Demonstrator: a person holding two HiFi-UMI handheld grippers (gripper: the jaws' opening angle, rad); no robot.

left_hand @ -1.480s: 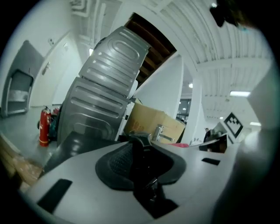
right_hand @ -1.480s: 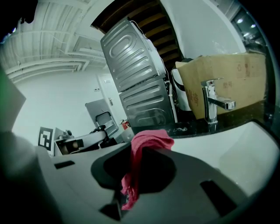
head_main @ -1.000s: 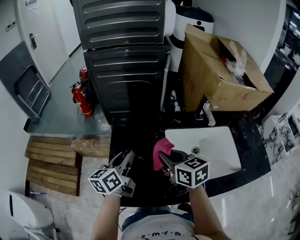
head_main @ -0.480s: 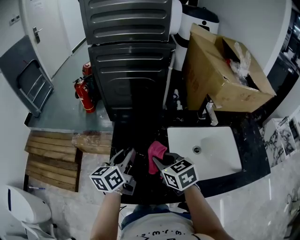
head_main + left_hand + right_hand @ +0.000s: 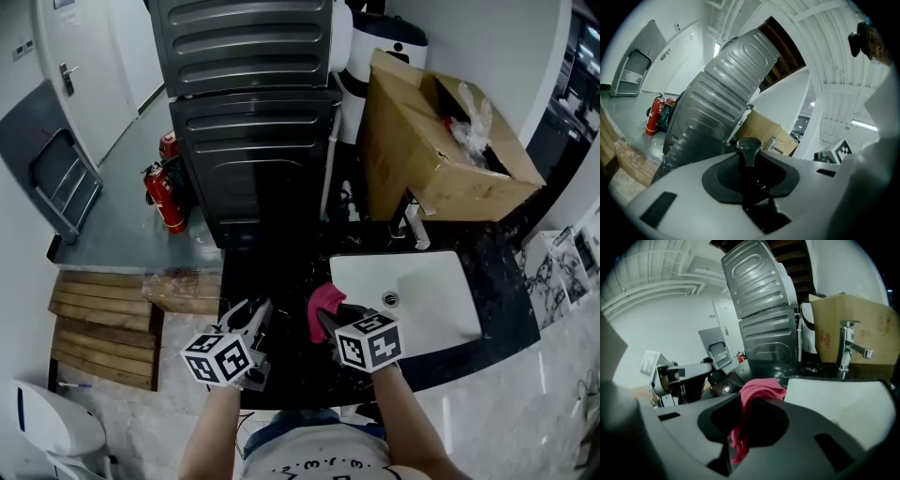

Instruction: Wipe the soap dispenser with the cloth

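Black glossy counter (image 5: 506, 305) here, running along the wall. There's a white rectangular sink (image 5: 431, 305) sunk into it, drain hole over toward its left side. A chrome tap (image 5: 413, 228) stands right at the sink's back edge. Just behind that, a big open cardboard box (image 5: 422, 150) sits on the counter, kinda tilted.

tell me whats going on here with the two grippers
A person stands at a black counter with a white rectangular sink, a gripper in each hand. The left gripper is closed on a dark pump-top soap dispenser. The right gripper clamps a crumpled pink cloth, held close beside the dispenser over the counter's near edge. Whether the cloth touches the dispenser cannot be told.
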